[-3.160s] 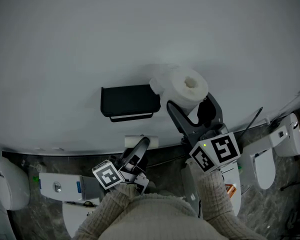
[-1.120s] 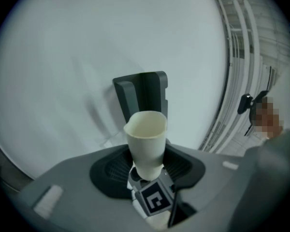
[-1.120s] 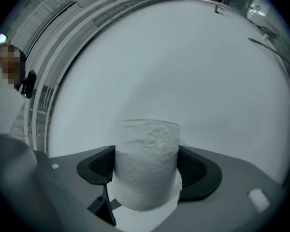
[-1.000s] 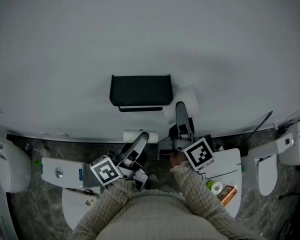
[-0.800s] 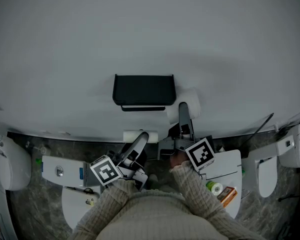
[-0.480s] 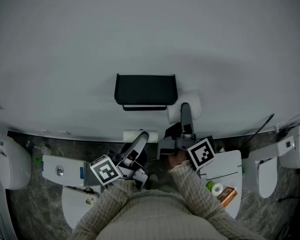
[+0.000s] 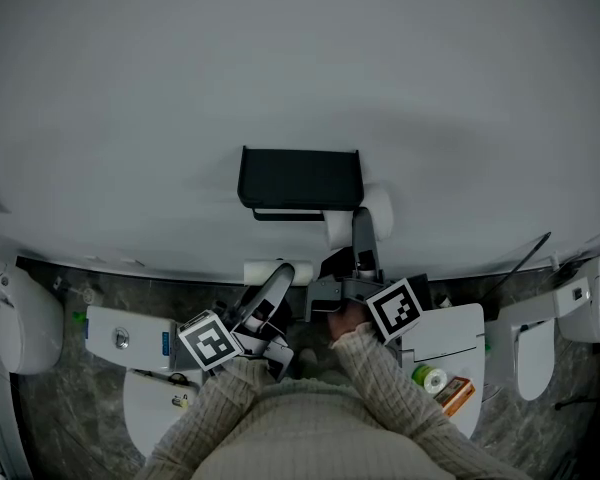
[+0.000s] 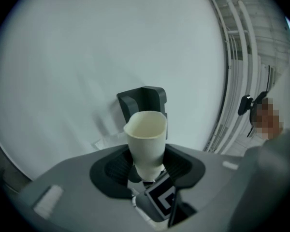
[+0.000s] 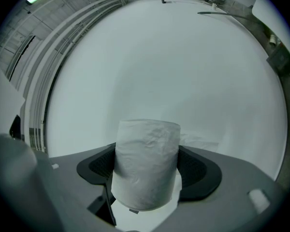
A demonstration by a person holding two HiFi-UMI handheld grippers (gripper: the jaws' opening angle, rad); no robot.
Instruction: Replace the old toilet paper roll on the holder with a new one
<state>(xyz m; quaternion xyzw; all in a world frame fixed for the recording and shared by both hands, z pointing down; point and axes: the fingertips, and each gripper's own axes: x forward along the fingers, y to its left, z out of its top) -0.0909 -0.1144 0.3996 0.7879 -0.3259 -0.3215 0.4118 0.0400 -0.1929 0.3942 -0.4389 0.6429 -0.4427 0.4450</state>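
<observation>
Left gripper [image 8: 146,164]: jaws are clamped on the bare cardboard tube [image 8: 145,140], which is carried below the holder and to its left.

Right gripper [image 9: 146,174]: jaws are pressed into the sides of the new roll [image 9: 146,166]. In the head view the roll is seen just beside the right end of the black holder [image 7: 300,177]. Contact with the holder cannot be confirmed.

Risks, as judged:
- The soft roll may be squashed by the grip, so the core could be ovalled and jam on the bar.
- If the core is misaligned with the bar end, the roll may be pushed out of the jaws.
- A loose sheet may be caught under the holder's cover.
- The tube may be dropped while attention is on the right side.

Writing: none is legible. Only square marker patterns [image 7: 212,346] are seen, and the print on the small packages [image 7: 458,392] further right is too small to read.
</observation>
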